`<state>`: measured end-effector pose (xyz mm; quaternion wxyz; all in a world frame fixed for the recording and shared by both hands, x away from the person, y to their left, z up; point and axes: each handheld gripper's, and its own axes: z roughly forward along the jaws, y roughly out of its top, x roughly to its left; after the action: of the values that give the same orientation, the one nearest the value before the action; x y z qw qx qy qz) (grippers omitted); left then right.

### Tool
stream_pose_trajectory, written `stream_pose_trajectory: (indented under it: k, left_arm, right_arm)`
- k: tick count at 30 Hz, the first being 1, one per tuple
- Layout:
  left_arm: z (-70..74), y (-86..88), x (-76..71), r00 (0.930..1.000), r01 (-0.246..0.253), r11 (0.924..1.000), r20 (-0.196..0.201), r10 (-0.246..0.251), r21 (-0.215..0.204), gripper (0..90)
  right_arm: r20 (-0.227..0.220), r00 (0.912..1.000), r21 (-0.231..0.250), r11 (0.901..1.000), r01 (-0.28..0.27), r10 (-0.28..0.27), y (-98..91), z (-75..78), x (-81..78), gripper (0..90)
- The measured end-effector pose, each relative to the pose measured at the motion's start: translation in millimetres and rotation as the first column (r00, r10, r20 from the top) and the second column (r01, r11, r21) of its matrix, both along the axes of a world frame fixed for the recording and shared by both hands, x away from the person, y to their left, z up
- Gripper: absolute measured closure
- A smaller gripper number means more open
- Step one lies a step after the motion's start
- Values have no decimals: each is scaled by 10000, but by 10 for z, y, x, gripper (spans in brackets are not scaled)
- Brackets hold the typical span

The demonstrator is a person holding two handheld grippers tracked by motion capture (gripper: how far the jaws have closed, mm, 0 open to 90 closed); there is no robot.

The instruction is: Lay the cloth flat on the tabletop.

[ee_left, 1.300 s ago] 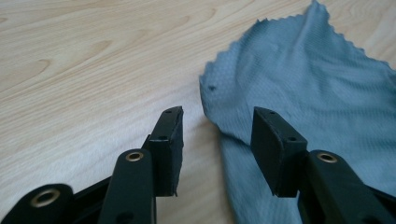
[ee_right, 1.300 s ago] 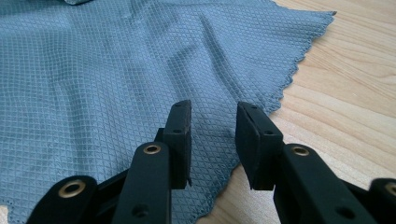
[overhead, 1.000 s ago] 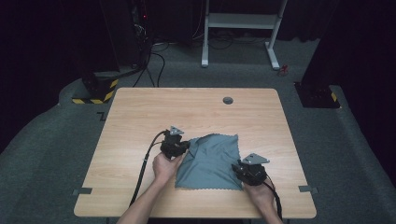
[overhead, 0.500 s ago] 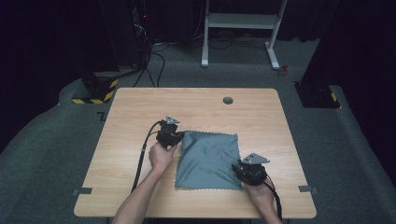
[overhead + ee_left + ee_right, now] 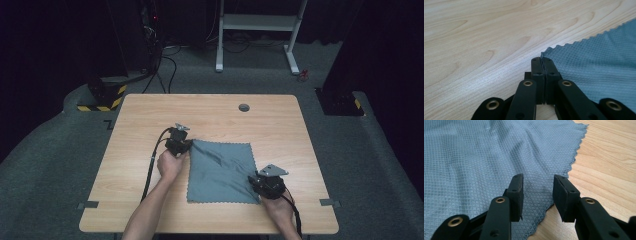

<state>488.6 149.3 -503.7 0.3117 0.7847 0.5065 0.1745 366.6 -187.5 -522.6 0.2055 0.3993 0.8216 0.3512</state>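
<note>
**Grey cloth spread on the table, one corner pinched**

Left gripper point(image 5: 543, 61): jaws pressed tight together on the far left corner of the grey cloth point(image 5: 222, 170), the scalloped edge running away from the tips across the wood (in the left gripper view the corner itself vanishes between the pads). In the high view this gripper point(image 5: 179, 142) sits at the cloth's upper-left corner, hand behind it, cable trailing toward the table's near edge.

Right gripper point(image 5: 536, 188): jaws parted and just been widening, cloth lying under and between them, pads not pressing on it. It point(image 5: 267, 182) stands at the cloth's near right corner.

Cloth lies nearly flat, a few creases running from the pinched corner, toward the near side of the wooden table point(image 5: 210, 112). A small dark round fitting point(image 5: 244, 107) sits well apart, near the far edge.
</note>
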Motion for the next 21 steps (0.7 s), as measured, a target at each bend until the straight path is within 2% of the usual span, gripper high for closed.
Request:
stream_pose_trajectory:
  k: [4,5,9,11,15,18,21]
  left_arm:
    - [-45,-26,12,10000,23,9995,74,-26,311,867]
    - [-51,-21,17,9999,38,9987,137,-45,500,849]
    - [-52,30,15,9999,-113,9988,34,112,475,737]
    - [-27,43,-17,9999,-144,9991,83,141,405,650]
    - [43,39,-162,9995,234,9997,231,-236,79,528]
    - [98,11,-336,9966,629,9980,528,-633,91,493]
    - [124,-39,-532,9920,1127,9936,578,-1123,-35,471]
  right_arm:
    - [-25,10000,29,10000,-14,14,-5,-1,5,612]
    - [-40,10000,52,10000,-24,25,-6,-1,6,615]
    - [-93,9999,117,9999,-39,40,-10,-2,9,621]
    - [-122,9999,143,9999,-44,45,-12,-1,12,621]
    - [-144,9999,162,9999,-32,34,-13,-2,12,620]
    - [-159,9999,169,9999,-33,36,-16,-1,15,620]
    - [-172,9998,178,9998,-31,34,-16,-1,15,621]
